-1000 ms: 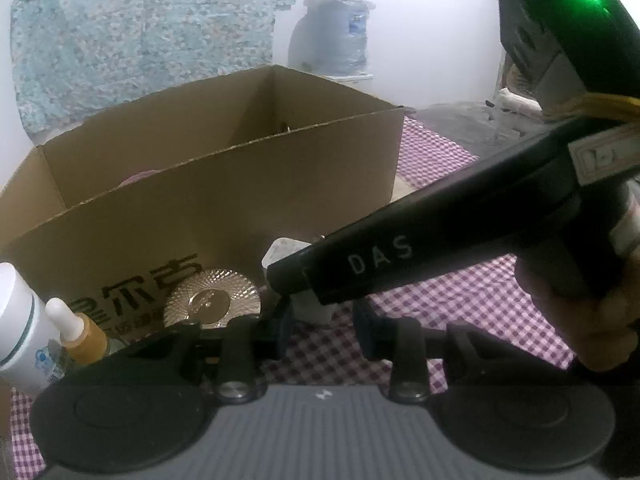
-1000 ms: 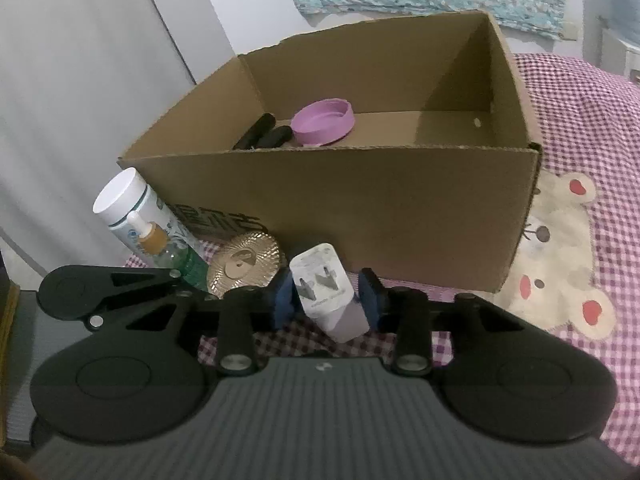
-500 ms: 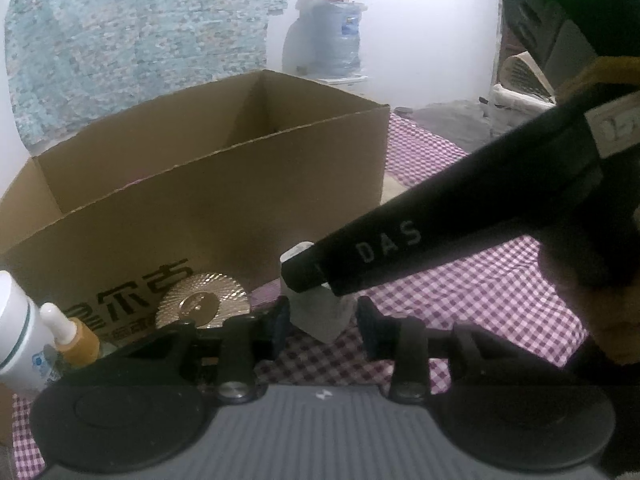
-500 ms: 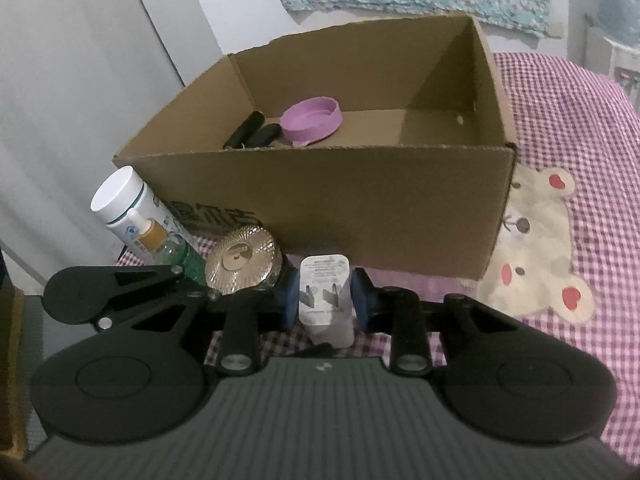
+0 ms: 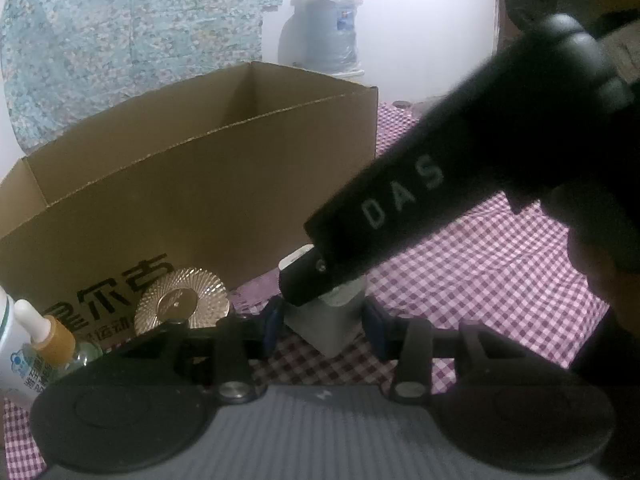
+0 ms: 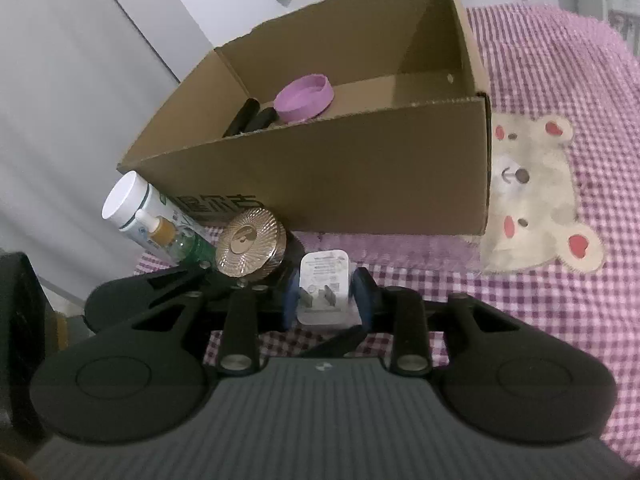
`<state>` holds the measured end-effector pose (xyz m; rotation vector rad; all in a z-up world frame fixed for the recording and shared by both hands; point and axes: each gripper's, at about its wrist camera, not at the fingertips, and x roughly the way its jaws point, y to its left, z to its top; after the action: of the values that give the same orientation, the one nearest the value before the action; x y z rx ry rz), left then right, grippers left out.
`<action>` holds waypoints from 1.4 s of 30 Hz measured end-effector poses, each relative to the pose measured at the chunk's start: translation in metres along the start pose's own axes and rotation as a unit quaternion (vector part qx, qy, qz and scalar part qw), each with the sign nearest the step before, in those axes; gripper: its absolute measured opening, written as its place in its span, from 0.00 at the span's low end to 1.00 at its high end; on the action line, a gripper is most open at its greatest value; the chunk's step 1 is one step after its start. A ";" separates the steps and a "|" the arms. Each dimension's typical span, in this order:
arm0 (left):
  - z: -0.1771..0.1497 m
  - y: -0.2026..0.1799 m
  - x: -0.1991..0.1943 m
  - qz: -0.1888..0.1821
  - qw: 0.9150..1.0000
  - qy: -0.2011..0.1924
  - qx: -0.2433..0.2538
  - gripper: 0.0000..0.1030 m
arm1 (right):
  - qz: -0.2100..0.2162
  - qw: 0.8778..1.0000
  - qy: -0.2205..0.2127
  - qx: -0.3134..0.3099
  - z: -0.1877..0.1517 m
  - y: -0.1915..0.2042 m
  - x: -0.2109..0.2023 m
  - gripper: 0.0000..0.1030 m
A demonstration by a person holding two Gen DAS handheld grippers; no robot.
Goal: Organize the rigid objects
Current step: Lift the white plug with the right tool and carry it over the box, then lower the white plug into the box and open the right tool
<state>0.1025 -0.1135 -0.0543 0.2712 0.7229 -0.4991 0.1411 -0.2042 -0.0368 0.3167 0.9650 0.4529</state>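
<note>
Charger: the white plastic plug-in charger block (image 6: 325, 286) sits on the pink-and-white checked cloth (image 6: 540, 280), just in front of the open brown cardboard box (image 6: 360, 184), prongs facing the right wrist camera.
Right gripper: the right gripper (image 6: 326, 300) straddles the charger, blue pads on both its sides; its jaws have just been opening a little, and I cannot tell whether the pads press on it.
Left gripper: the left gripper (image 5: 322, 322) brackets the same charger (image 5: 334, 322) from its side; its jaws have just been opening, and a gap shows on each side of the block, so it stands spread.
Crossing: the right tool's black finger marked "DAS" lies over the charger's top in the left wrist view.
Neighbours: a gold ribbed round lid (image 6: 249, 242) sits just left of the charger, then an amber dropper bottle (image 6: 160, 230) and a white capped bottle (image 6: 132, 204).
Box: a lilac round lid (image 6: 306, 98) and black cylinders (image 6: 252, 118) lie inside.
Cloth: a beige bear print (image 6: 532, 196) shows to the right of the box.
</note>
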 end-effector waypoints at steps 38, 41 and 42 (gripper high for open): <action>0.060 0.030 -0.080 0.049 0.994 -0.097 -0.019 0.37 | 0.006 0.993 -0.089 -0.071 0.066 0.059 -0.068 0.29; 0.077 0.046 -0.069 0.058 0.994 -0.087 -0.036 0.37 | 0.018 0.994 -0.078 -0.071 0.095 0.056 -0.058 0.28; 0.082 0.052 -0.062 0.058 0.994 -0.079 -0.041 0.37 | 0.022 0.995 -0.071 -0.069 0.104 0.054 -0.052 0.28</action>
<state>0.1358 -0.0809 0.0511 0.1923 0.5683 -0.3744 0.1912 -0.1900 0.0807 0.2434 0.7848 0.5276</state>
